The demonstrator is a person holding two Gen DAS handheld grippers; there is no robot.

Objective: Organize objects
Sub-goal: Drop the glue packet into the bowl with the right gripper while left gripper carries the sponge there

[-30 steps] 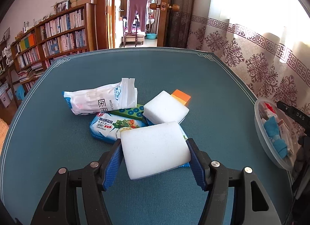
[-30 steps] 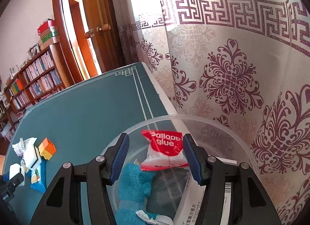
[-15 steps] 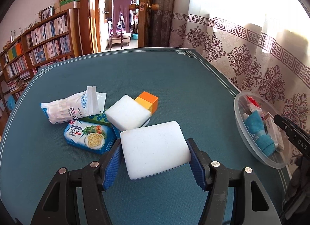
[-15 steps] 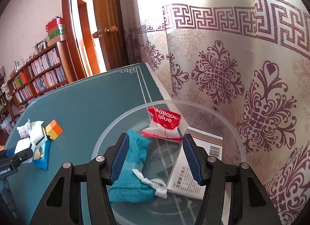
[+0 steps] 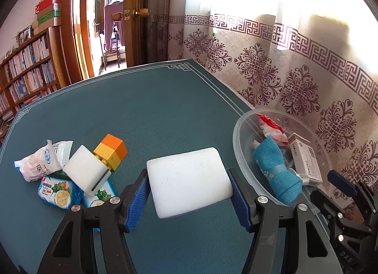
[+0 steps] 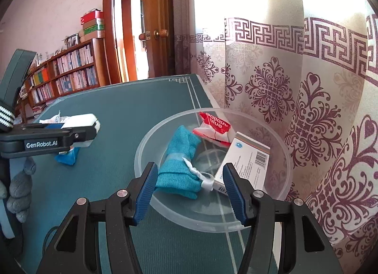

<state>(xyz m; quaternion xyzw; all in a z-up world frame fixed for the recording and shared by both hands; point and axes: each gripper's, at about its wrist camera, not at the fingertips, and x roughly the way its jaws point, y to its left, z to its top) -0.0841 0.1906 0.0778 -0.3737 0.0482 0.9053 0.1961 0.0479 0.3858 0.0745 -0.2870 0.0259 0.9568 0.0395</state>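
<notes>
Sponge (image 5: 189,179) clamped between left gripper (image 5: 190,199) fingers: light, soft, squashes; hold short ends. Right gripper (image 6: 187,190) fingers part-open, empty.

A home: full bookshelves (image 5: 26,71), patterned curtains (image 5: 295,66), clothes hanging (image 5: 113,26) beyond a wooden door (image 6: 158,21).

"GenRobot.AI" marks the left tool (image 6: 94,130); "DAS" the right tool (image 5: 349,193).
</notes>
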